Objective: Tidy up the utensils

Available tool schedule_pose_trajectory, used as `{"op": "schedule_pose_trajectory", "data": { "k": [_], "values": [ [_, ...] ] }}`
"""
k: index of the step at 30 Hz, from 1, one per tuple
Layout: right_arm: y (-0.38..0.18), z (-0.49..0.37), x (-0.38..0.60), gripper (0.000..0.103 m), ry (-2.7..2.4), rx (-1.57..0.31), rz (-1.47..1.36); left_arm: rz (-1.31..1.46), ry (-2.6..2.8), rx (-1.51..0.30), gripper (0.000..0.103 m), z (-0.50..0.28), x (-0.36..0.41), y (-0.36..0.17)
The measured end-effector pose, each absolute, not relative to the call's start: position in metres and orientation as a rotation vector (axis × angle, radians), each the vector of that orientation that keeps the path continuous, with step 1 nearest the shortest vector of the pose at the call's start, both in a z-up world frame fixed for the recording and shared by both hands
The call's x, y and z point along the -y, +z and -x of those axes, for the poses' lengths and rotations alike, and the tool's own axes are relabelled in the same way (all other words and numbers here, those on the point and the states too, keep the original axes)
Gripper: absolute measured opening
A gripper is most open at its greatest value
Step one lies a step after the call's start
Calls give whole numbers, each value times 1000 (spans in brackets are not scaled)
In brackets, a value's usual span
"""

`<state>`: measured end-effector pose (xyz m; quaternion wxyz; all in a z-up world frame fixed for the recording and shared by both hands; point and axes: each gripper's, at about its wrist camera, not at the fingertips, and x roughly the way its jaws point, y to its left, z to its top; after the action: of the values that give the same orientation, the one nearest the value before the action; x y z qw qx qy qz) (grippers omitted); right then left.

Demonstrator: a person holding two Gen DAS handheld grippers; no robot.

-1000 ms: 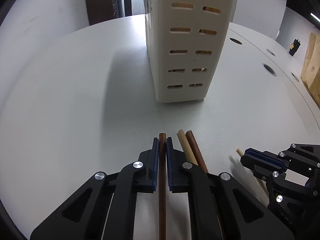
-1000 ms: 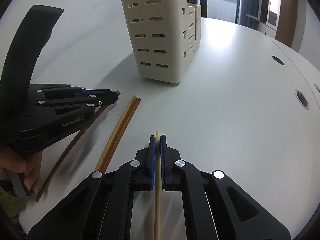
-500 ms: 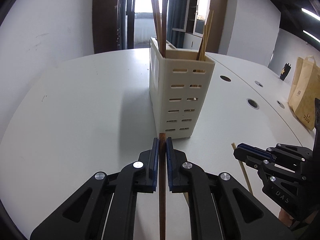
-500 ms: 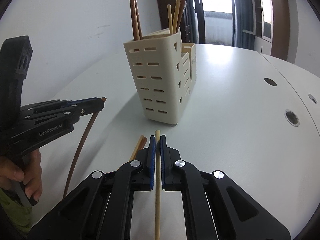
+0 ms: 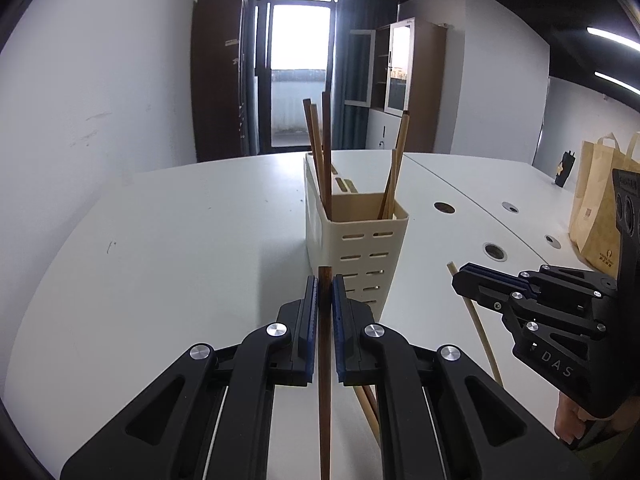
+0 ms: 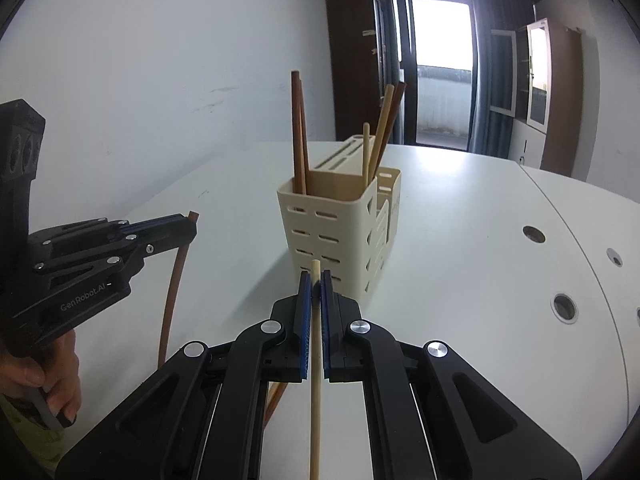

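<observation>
Chopsticks: dark one (image 5: 324,360) clamped in left gripper (image 5: 324,292), pale one (image 6: 315,360) in right gripper (image 6: 315,284) (ends cut off).

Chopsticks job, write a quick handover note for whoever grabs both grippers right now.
Left gripper: shut on a dark chopstick, lifted off the table.
Right gripper: shut on a light chopstick, also lifted.
Holder: stands ahead of both grippers, several chopsticks already upright in it.
Done: some chopsticks stowed, two more picked up.
Left: drop both held sticks into the holder, then collect the loose pair lying on the table under the left gripper.
</observation>
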<state>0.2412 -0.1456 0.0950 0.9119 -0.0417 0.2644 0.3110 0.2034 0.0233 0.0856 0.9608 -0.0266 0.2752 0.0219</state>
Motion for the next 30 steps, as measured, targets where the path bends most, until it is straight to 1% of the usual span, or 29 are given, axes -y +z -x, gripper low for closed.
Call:
{"op": "schedule_pose_trajectory", "data": {
  "k": [10, 20, 30],
  "values": [
    [120, -252, 130, 5, 666, -490, 81, 24, 39, -482, 6, -213, -22, 115],
    [145, -266, 123, 5, 679, -402, 74, 28, -3, -408, 7, -229, -29, 129],
    [150, -295, 125, 5, 703, -348, -1, 47, 6, -289, 7, -241, -35, 150]
  ]
}}
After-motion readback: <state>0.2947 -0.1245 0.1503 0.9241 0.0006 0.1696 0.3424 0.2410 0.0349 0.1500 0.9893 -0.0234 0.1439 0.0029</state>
